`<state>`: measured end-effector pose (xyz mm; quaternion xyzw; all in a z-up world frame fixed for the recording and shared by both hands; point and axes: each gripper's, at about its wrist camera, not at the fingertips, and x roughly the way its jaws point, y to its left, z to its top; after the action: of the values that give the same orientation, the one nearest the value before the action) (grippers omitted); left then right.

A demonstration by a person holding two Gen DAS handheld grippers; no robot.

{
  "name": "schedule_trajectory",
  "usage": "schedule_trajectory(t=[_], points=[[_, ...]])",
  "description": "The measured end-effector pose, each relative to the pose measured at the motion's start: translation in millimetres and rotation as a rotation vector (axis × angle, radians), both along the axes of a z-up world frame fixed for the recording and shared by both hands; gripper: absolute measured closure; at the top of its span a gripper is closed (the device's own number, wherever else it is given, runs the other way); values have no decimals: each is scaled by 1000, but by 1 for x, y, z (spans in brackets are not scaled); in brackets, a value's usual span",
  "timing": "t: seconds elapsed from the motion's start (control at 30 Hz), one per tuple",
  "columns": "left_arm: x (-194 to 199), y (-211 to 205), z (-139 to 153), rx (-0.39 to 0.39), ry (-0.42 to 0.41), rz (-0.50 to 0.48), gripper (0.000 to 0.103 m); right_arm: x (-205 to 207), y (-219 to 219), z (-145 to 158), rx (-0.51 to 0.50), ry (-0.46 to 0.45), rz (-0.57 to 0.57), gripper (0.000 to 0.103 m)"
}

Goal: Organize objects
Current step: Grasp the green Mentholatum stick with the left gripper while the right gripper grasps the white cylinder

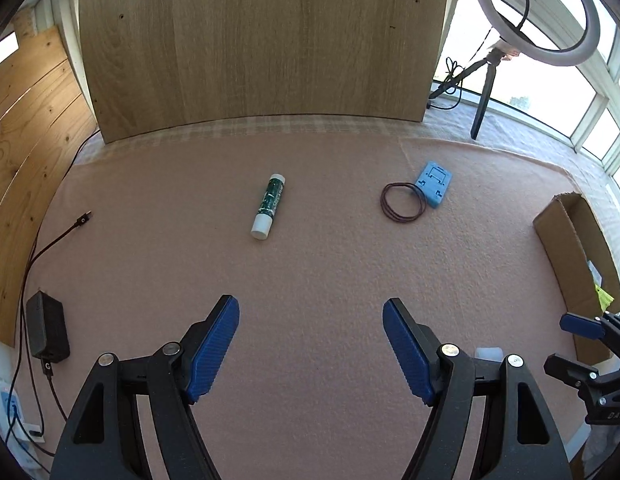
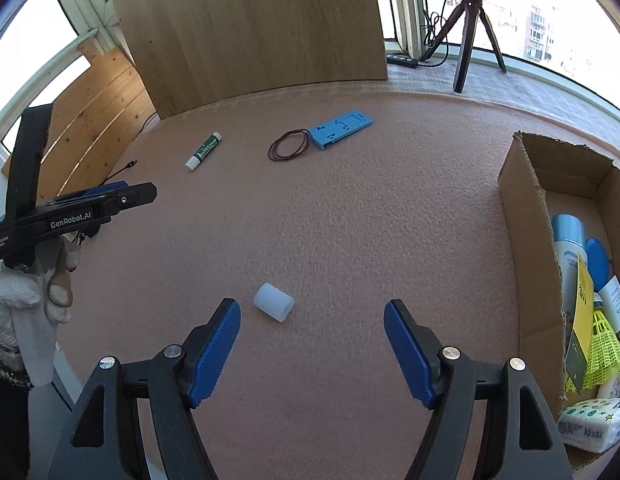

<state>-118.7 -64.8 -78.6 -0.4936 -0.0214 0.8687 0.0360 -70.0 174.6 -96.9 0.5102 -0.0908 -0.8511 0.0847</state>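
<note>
The glue stick [image 1: 269, 205] lies on the pink table [image 1: 310, 264] toward its back edge, left of a coil of brown cord [image 1: 403, 201] that touches a blue plastic plate [image 1: 434, 184]. A white cylinder [image 2: 273, 302] lies near the front edge, just ahead of the right gripper [image 2: 312, 344]. The cardboard box [image 2: 526, 216] stands at the right edge. Both the left gripper [image 1: 311, 344] and the right one gape wide, holding nothing.

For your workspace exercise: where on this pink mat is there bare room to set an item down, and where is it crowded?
Bare: the wide stretch between the green tube, white cap and cardboard box. Crowded: inside the box, and where the cord loop touches the blue plate.
</note>
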Motion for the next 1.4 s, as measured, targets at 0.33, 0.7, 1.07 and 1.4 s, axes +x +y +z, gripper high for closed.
schedule_trajectory(t=[0.33, 0.7, 1.07, 1.4], points=[[-23, -20, -30, 43, -57, 19, 24, -18, -16, -21, 35, -53, 9, 32], [-67, -23, -53, 17, -76, 33, 23, -25, -38, -38, 67, -85, 60, 32], [-110, -20, -63, 7, -102, 56, 23, -31, -54, -50, 151, -95, 80, 33], [-127, -19, -73, -37, -99, 60, 53, -33, -55, -49, 194, -88, 95, 48]])
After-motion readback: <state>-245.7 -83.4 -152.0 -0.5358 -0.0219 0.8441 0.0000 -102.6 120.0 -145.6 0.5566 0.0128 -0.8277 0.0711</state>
